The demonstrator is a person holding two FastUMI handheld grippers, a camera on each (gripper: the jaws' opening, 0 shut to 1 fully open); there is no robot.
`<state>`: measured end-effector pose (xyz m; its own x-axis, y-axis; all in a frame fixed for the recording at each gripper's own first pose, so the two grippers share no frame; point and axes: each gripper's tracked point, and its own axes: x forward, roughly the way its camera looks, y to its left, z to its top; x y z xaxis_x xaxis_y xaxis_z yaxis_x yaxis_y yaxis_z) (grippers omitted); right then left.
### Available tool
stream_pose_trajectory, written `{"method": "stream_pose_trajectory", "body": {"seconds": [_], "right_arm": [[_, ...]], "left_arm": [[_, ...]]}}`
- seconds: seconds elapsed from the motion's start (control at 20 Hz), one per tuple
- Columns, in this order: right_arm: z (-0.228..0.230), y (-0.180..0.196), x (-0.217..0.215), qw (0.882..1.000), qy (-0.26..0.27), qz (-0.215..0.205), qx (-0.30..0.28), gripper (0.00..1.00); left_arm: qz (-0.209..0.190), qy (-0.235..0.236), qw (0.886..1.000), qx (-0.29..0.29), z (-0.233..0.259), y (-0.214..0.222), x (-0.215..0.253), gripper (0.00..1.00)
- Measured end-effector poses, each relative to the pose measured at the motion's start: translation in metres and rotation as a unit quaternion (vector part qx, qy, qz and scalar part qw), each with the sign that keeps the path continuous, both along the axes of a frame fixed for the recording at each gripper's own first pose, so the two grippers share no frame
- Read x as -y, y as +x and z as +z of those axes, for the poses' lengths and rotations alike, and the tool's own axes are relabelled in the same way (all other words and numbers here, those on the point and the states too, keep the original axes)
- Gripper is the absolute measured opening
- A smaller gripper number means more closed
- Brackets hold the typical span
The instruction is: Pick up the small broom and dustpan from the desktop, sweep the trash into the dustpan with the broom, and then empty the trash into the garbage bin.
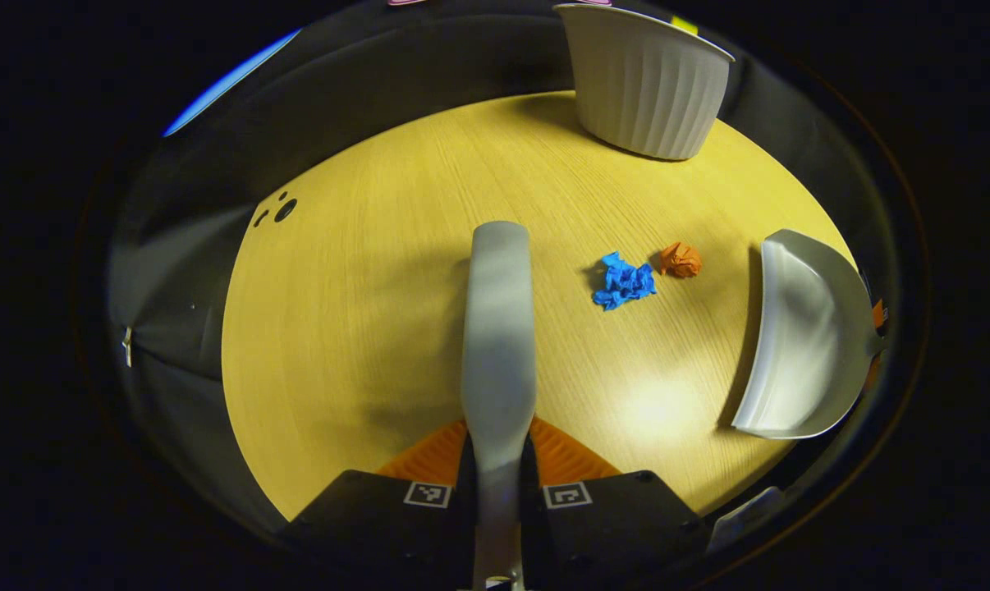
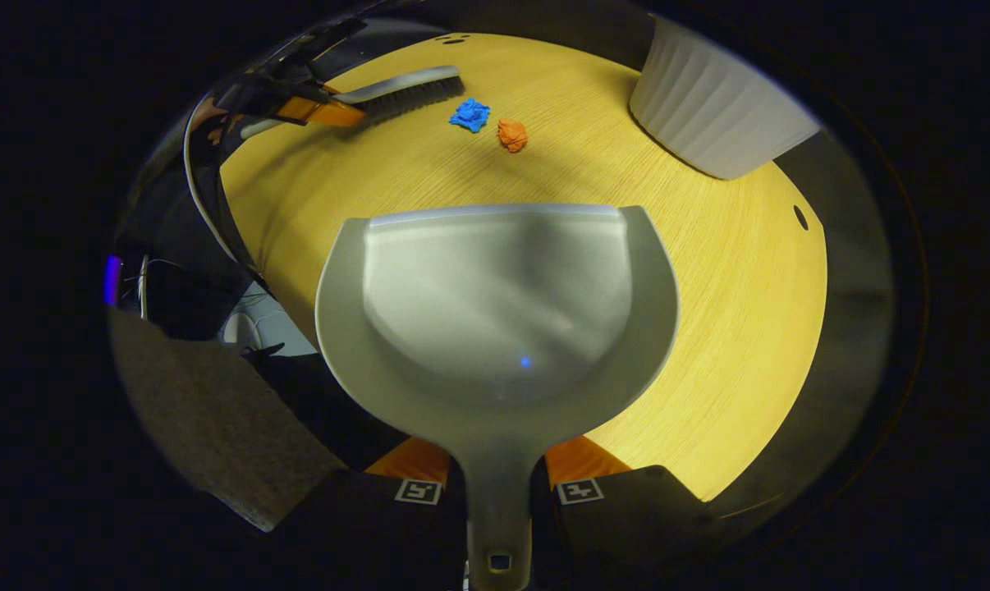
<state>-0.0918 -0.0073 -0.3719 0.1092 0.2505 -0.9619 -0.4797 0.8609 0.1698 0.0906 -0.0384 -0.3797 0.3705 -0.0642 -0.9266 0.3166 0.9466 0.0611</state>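
My left gripper (image 1: 499, 460) is shut on the handle of the small grey broom (image 1: 499, 328), which reaches out over the wooden desktop (image 1: 364, 328). A blue paper scrap (image 1: 623, 281) and an orange scrap (image 1: 680, 259) lie to the right of the broom's head. My right gripper (image 2: 497, 476) is shut on the handle of the grey dustpan (image 2: 495, 312), its mouth facing the blue scrap (image 2: 469, 114) and the orange scrap (image 2: 511, 134). In the left gripper view the dustpan (image 1: 799, 345) lies at the right edge. In the right gripper view the broom (image 2: 401, 92) and the left gripper (image 2: 298, 107) sit at the far left.
A white ribbed garbage bin (image 1: 647, 78) stands at the far side of the desktop, also seen as the bin (image 2: 712, 103) at the upper right. Small holes (image 1: 284, 210) mark the table's left part. The table edge drops off close behind both grippers.
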Motion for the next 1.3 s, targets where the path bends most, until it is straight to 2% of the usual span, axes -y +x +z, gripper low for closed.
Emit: {"method": "stream_pose_trajectory", "body": {"seconds": [0.05,0.1,0.15,0.2,0.3,0.35,0.4,0.5,0.6,0.8,0.95,1.0,1.05,1.1,1.25,1.3], "right_arm": [[0.000,0.001,0.000,1.000,0.001,0.001,0.000,0.32],[-0.001,0.002,-0.001,1.000,0.002,0.002,-0.001,0.36],[-0.002,0.004,-0.001,1.000,0.003,0.001,0.000,0.32],[-0.003,0.005,-0.001,1.000,0.004,0.002,-0.001,0.39],[-0.005,0.008,-0.001,1.000,0.005,0.001,-0.003,0.36],[-0.006,0.010,-0.001,1.000,0.006,0.002,-0.003,0.39],[-0.007,0.011,-0.002,1.000,0.008,0.002,-0.004,0.36],[-0.011,0.013,0.000,1.000,0.008,0.003,-0.004,0.39],[-0.012,0.016,0.002,1.000,0.007,0.006,-0.003,0.36],[-0.014,0.018,0.007,1.000,0.010,0.006,0.002,0.36],[-0.017,0.018,0.009,1.000,0.013,0.010,0.009,0.39],[-0.017,0.016,0.009,1.000,0.014,0.011,0.012,0.36],[-0.018,0.016,0.010,1.000,0.017,0.010,0.015,0.39],[-0.021,0.016,0.012,1.000,0.019,0.008,0.019,0.36],[-0.025,0.017,0.011,0.999,0.027,0.003,0.033,0.36],[-0.027,0.016,0.011,0.999,0.030,0.000,0.037,0.39]], "left_arm": [[-0.005,-0.002,1.000,0.000,-0.001,0.004,0.006,0.26],[-0.010,-0.005,1.000,-0.001,-0.002,0.007,0.012,0.27],[-0.016,-0.008,1.000,-0.001,-0.001,0.009,0.019,0.27],[-0.024,-0.011,1.000,-0.002,0.000,0.012,0.025,0.28],[-0.047,-0.018,0.999,-0.005,0.000,0.015,0.040,0.27],[-0.061,-0.024,0.998,-0.006,0.000,0.014,0.048,0.27],[-0.076,-0.029,0.997,-0.009,0.000,0.014,0.057,0.28],[-0.105,-0.043,0.993,-0.015,0.001,0.009,0.074,0.27],[-0.131,-0.063,0.989,-0.024,0.006,0.000,0.092,0.26],[-0.203,-0.097,0.973,-0.042,0.014,-0.019,0.126,0.26],[-0.240,-0.115,0.962,-0.054,0.019,-0.034,0.141,0.26],[-0.246,-0.122,0.960,-0.058,0.020,-0.037,0.143,0.28],[-0.248,-0.130,0.958,-0.063,0.020,-0.040,0.145,0.26],[-0.247,-0.141,0.956,-0.072,0.022,-0.045,0.147,0.25],[-0.229,-0.178,0.952,-0.095,0.033,-0.061,0.153,0.24],[-0.219,-0.182,0.954,-0.098,0.036,-0.065,0.152,0.24]]}}
